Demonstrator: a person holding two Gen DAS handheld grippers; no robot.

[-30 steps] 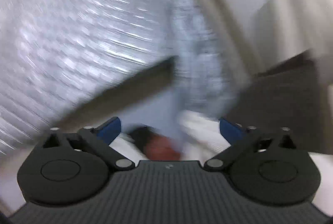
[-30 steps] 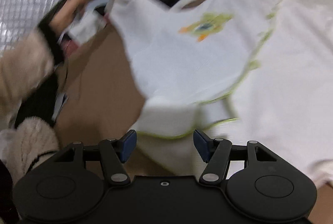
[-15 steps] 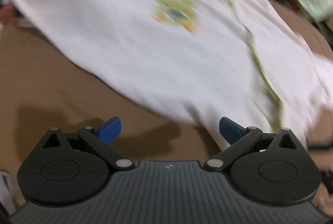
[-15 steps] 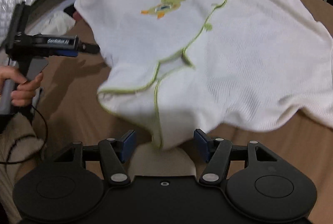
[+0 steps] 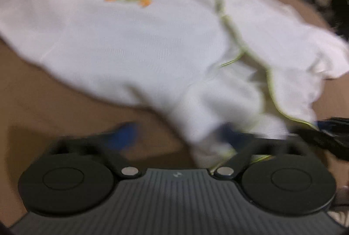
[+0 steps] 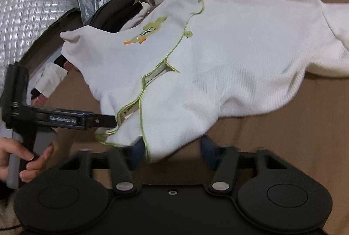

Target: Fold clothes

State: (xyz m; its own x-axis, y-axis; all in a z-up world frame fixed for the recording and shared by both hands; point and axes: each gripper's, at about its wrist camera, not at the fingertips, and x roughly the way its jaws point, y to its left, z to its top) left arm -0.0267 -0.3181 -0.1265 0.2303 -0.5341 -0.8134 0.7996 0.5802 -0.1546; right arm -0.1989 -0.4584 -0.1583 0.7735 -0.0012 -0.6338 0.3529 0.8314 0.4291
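The garment [image 6: 229, 73], white with lime trim and a duck patch, lay spread on the brown desk [image 6: 283, 147], its near hem bunched toward the two tools.

On the left, the left hand-held gripper [image 6: 109, 121], gripped by a hand [image 6: 24, 160], reached in from the side. Its jaws were closing, with the trimmed hem corner at their tip. In its own blurred view one blue pad [image 5: 124, 136] stood over bare desk and the other was half buried under cloth; whether they yet pinched anything could not be told.

To the right, the right hand-held gripper [image 6: 172, 147] was also closing. Its blue pads stood apart, with the lowest fold of the hem hanging between them but not yet pressed.

Risks, as a judgement: either tool might catch only the top layer, since the front placket gapes open at the hem, and the panels would then separate when lifted. The two grips sit close together, so a pull could bunch the cloth rather than flatten it.

Hard to make out: the left view was smeared by motion; the garment's far sleeve ran out of frame; clutter beyond the desk's left edge was unreadable.
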